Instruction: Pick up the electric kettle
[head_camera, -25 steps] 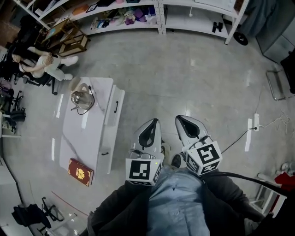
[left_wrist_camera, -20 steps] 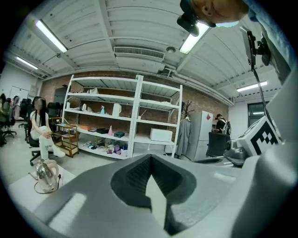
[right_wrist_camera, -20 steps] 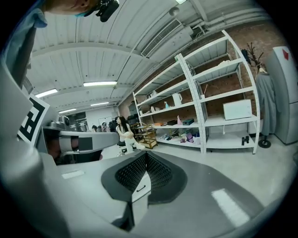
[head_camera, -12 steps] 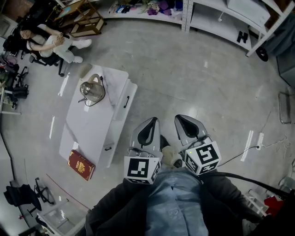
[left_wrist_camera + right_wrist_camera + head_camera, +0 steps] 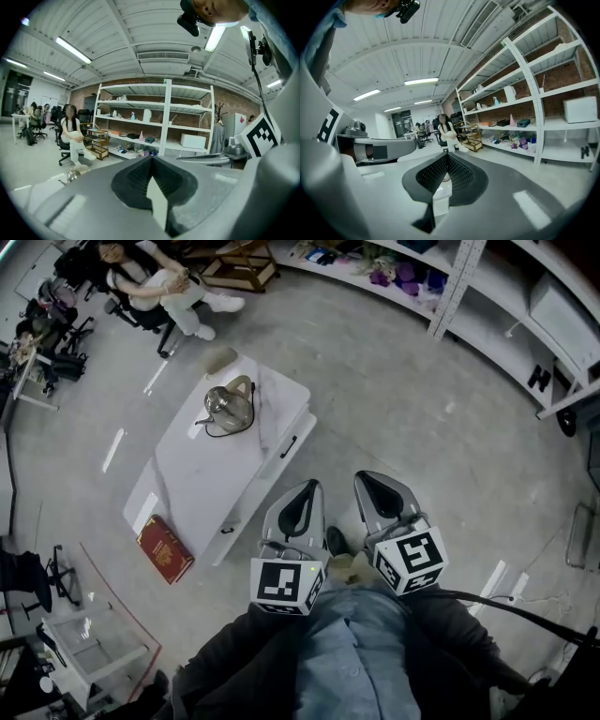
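the shiny rounded electric kettle with a tan handle (image 5: pixel 228 407) stood at the far end of the long white surface (image 5: pixel 202 479), well apart from both tools. it was small in the head view, so its base and the thin dark cord around it were hard to make out. in the left gripper view only its top (image 5: pixel 72 176) peeked over the grey body at the left. the right gripper view hid it behind the jaws.

the left hand-held gripper (image 5: pixel 305 501) and the right hand-held gripper (image 5: pixel 379 493) hung side by side near the person's chest. each had its jaws pressed together on nothing. a flat dark red book (image 5: pixel 165 548) lay on the near end of the surface, its cover print unreadable.

compared with half a second before, the surface and kettle sat further right and higher in the head view. both hand-held grippers had kept their place.
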`<state>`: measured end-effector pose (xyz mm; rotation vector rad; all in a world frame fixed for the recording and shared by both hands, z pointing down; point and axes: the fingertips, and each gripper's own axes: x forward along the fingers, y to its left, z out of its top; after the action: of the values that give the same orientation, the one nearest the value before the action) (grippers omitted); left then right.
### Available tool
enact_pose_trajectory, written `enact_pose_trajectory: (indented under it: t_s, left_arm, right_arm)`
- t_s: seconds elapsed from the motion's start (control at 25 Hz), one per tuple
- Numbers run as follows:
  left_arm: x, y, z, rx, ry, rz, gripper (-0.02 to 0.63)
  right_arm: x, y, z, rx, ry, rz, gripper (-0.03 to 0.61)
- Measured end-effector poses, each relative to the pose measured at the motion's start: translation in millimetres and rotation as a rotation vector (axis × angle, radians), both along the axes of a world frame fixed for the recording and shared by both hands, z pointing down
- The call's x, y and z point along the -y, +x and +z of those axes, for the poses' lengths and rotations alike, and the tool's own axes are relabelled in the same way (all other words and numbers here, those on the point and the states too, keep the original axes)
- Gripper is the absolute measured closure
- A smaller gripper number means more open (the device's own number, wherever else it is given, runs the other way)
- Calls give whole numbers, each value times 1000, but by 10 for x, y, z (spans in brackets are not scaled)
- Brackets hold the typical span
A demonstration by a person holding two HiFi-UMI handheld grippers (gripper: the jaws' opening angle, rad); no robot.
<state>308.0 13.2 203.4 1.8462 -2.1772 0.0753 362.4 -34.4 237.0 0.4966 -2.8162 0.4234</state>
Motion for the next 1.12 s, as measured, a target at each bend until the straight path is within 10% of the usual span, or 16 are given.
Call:
enact_pose_trajectory:
  t_s: [0.6, 1.12]
  left_arm:
    - [-590, -1219, -80, 18, -28, -457, 612]
    - [284, -1984, 185, -39, -104, -515, 612]
  right_arm:
    - [-148, -1435, -4, 34, -5, -360, 551]
    - [575, -2377, 219, 2, -56, -481, 551]
